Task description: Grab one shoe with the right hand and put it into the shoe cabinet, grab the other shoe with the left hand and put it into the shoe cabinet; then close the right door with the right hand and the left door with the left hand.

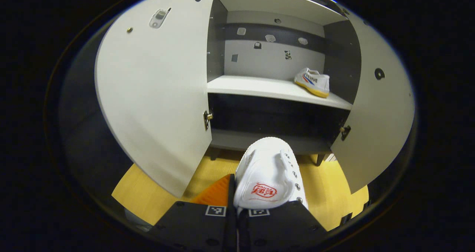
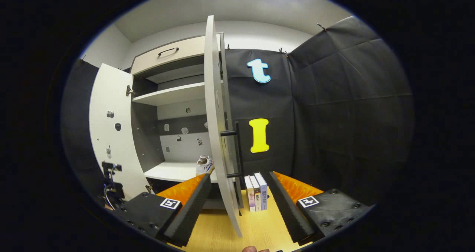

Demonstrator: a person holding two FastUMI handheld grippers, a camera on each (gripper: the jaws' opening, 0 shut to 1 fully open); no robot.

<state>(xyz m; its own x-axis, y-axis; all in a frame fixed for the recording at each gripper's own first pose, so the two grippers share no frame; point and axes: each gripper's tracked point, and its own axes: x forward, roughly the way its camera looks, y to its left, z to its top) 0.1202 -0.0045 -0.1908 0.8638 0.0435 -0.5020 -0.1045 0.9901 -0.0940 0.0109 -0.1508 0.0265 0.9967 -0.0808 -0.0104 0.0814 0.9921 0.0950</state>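
The left gripper view faces the open shoe cabinet [image 1: 278,85] closely, head-on; the right gripper view looks from farther right, sharing its shelf [image 2: 174,170].

left gripper [image 1: 237,203] fingers drawn close together, clamped on the heel of a white shoe [image 1: 269,174], held level and pointing forward, right gripper [image 2: 237,203] fingers spread wide apart, nothing between them, pointing forward

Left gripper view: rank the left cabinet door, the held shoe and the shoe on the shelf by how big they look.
1. Left cabinet door, largest by far.
2. Held shoe, pinched in the left gripper.
3. Shoe on the shelf, smallest.
The shoes seem to be a pair; only nearness makes the held one look bigger.
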